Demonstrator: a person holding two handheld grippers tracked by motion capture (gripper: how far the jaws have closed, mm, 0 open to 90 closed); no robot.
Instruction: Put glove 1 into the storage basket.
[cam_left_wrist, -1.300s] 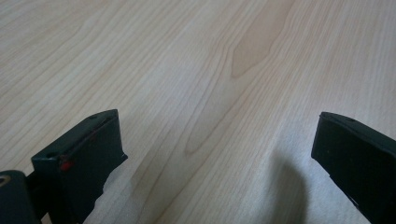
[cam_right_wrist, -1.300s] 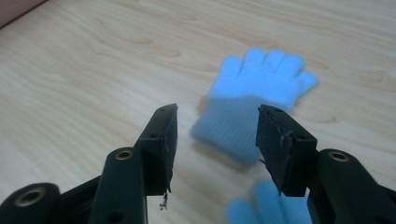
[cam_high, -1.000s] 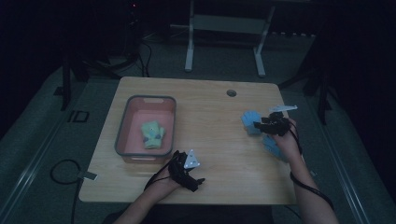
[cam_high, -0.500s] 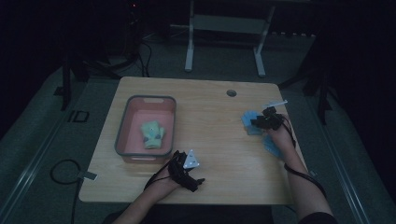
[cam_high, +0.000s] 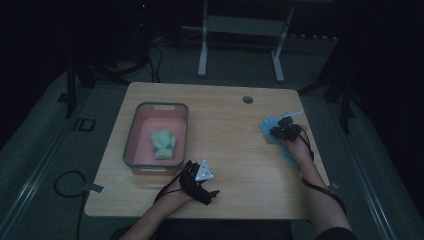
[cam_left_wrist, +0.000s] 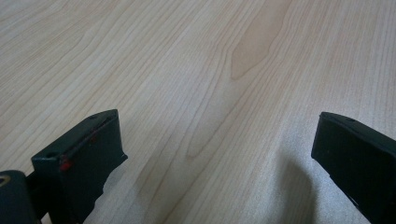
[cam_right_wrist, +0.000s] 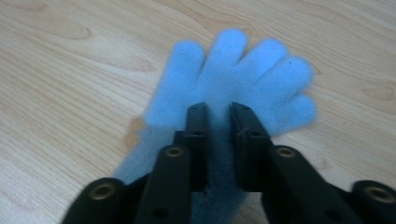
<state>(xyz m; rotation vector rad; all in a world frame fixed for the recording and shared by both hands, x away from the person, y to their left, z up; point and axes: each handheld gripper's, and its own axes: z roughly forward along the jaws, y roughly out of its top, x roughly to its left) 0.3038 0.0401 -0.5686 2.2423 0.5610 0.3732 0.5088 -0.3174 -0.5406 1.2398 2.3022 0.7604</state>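
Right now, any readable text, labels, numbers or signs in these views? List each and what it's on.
"ID": pale letters on the dark floor left of the table, high view; dim, so the reading is uncertain.
No writing shows on the blue glove, the pink bin, the green glove in it, or either gripper: left gripper, right gripper.

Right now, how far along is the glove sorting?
Done: a green glove lies in the pink bin. In hand: right gripper has just been closing and pinches the blue glove on the table. Left: carrying it over; left gripper rests open.
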